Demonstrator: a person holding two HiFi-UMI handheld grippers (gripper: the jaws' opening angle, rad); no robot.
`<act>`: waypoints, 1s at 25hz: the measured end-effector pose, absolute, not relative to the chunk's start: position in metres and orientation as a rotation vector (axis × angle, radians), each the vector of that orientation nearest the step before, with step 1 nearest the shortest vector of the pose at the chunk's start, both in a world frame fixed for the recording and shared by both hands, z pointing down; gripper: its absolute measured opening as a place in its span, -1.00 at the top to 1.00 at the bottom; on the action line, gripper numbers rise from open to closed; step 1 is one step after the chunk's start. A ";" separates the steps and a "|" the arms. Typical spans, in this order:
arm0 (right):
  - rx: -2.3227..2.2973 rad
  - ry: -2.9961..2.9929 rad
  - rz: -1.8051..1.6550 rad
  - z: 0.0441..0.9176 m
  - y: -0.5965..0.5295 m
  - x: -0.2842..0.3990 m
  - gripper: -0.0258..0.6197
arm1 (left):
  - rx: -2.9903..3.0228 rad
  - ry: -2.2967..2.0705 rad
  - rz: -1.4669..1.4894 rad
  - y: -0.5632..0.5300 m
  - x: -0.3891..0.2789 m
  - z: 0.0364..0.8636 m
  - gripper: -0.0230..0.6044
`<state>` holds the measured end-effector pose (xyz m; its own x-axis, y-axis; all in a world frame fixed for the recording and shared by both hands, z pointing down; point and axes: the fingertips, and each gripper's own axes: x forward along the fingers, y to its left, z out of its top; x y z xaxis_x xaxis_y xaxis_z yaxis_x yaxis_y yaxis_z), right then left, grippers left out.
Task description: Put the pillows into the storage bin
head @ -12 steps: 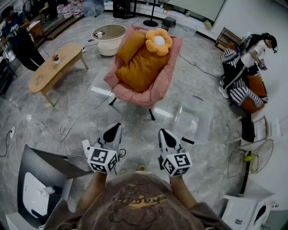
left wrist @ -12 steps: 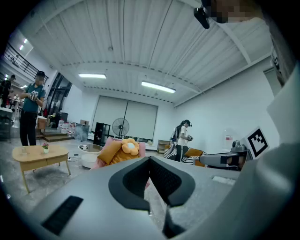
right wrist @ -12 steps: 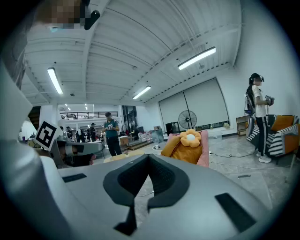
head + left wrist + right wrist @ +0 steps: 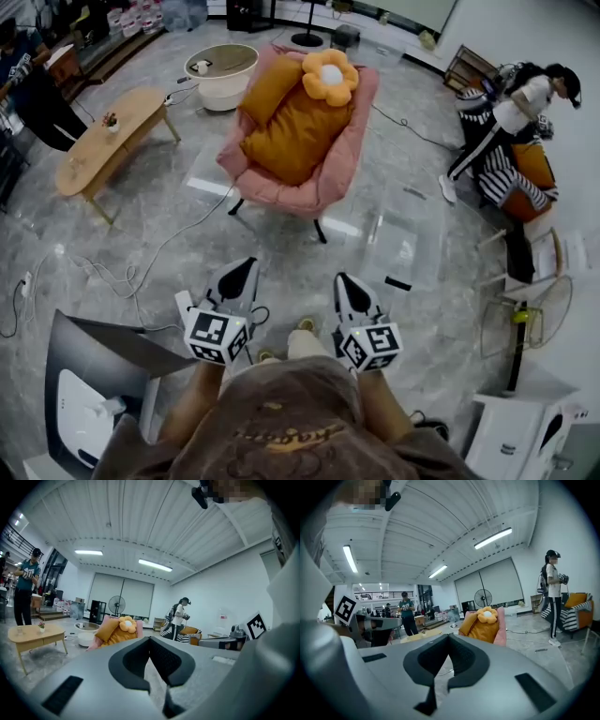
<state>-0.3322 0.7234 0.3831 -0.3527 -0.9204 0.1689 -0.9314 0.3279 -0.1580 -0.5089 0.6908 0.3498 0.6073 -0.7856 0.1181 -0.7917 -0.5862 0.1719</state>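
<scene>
**Facing the pillow chair with both grippers closed and empty**

Holding both tools low in front of the body, the person stands on a grey marble floor (image 4: 112, 216) with the pink chair (image 4: 323, 187) ahead. The left gripper (image 4: 240, 270) has its jaws pressed together with nothing between them, as its own view (image 4: 150, 640) shows. The right gripper (image 4: 345, 283) is likewise closed on nothing (image 4: 450, 637). Both point roughly level toward the chair and are well apart from it.

All three pillows lie on the chair. A large orange pillow (image 4: 298, 133) fills the seat, and a smaller orange pillow (image 4: 270, 89) leans against its upper left side. A yellow flower-shaped pillow (image 4: 330, 75) sits at the top of the backrest. What looks like a clear storage bin (image 4: 403, 234) stands on the floor just right of the chair, nearer the right gripper.

A wooden coffee table (image 4: 98, 145) and a round white table (image 4: 221, 73) stand to the left. A person in striped trousers (image 4: 497, 141) is at the far right.
</scene>
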 end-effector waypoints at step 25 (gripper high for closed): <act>1.692 -2.542 0.397 0.394 0.491 -0.321 0.92 | 2.566 -1.367 0.034 0.463 -0.501 0.365 0.91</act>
<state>-0.3213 0.4910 0.3939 -0.3947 -0.8984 0.1928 -0.9144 0.3634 -0.1782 -0.5009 0.4630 0.3653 0.5638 -0.8157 0.1295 -0.8212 -0.5369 0.1934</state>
